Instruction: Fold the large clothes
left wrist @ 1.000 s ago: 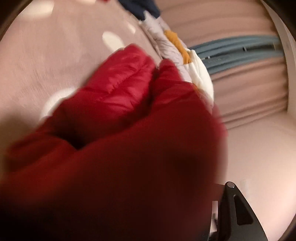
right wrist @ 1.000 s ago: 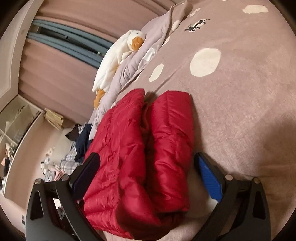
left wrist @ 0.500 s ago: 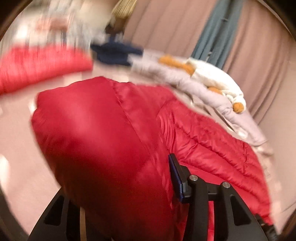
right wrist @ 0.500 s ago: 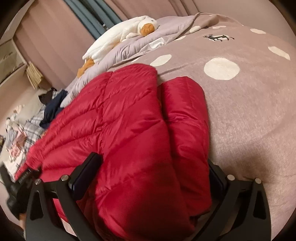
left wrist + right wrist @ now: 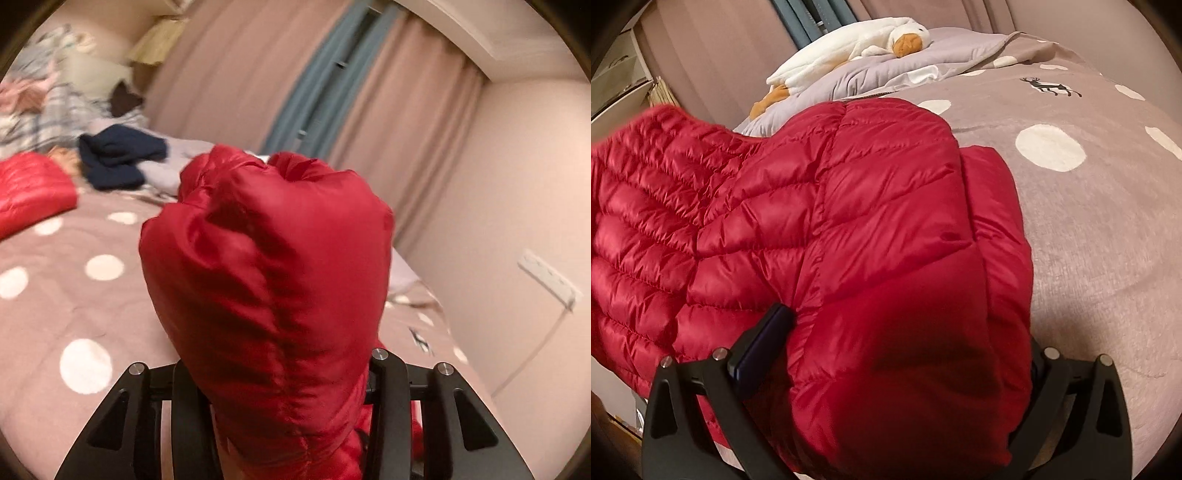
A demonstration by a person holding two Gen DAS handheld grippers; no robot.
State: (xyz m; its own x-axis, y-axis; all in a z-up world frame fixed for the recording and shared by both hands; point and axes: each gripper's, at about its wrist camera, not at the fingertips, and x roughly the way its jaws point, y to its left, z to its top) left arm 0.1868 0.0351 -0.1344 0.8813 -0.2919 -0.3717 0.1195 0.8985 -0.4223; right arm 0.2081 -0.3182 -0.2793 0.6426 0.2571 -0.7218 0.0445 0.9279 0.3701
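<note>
Red quilted down jacket (image 5: 827,229) lies on the bed, its bulk hiding both grippers' fingertips. Bedspread (image 5: 1108,240): mauve, fuzzy, white dots, one deer print at 1 o'clock. Pink curtains (image 5: 229,66) behind (teal strip between). White plush goose (image 5: 849,48) at 12 o'clock on a grey pillow. Left gripper (image 5: 284,398) has just been closing, clamped on a raised glossy bunch of jacket. Right gripper (image 5: 886,369) straddles a jacket fold; pad contact cannot be told.

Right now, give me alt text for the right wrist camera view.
A puffy red quilted jacket bulges between the right gripper fingers, lying on a taupe polka-dot bedspread. A white plush goose rests on a grey pillow behind.
</note>
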